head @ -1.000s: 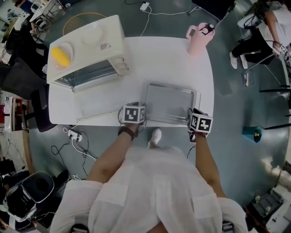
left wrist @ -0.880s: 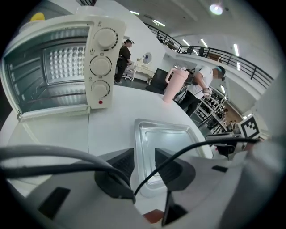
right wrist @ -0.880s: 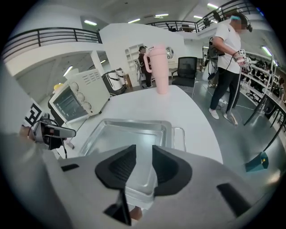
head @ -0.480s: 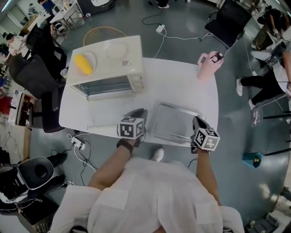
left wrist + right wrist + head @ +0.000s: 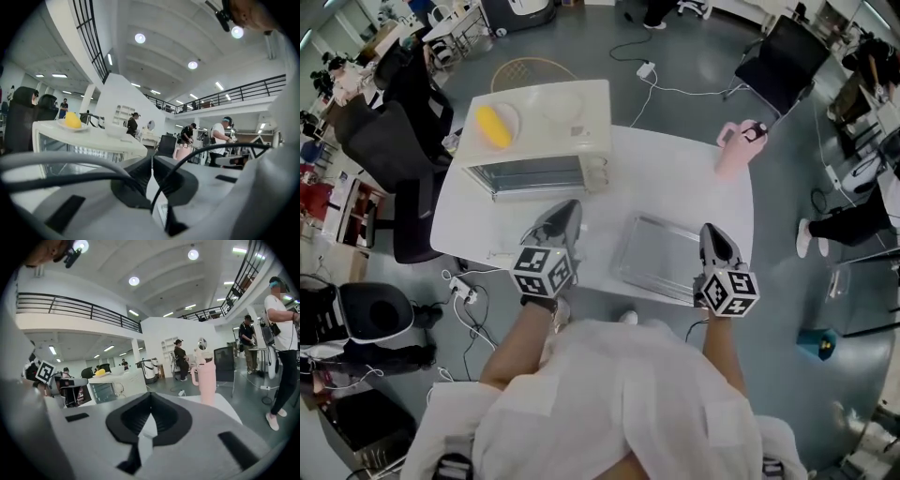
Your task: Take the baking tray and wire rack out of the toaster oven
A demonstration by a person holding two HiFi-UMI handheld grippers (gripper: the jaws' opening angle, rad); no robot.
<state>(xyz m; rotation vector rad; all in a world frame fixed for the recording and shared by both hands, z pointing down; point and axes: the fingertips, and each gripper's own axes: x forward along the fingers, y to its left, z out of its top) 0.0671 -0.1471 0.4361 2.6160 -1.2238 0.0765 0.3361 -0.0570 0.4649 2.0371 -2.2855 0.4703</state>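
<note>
Progress is looking well advanced: the baking tray [image 5: 661,255] is lying flat on the white table [image 5: 675,178], low in the centre of the head view and well apart from the toaster oven [image 5: 539,112] at the upper left. The left gripper [image 5: 565,214] is hovering left of the tray and the right gripper [image 5: 711,234] by its right edge. Both pairs of jaws have just been closing and are now meeting on nothing. The wire rack is proving hard to find. No view is showing it plainly, and the oven's glass front is revealing nothing inside, so I cannot tell whether it is out.
</note>
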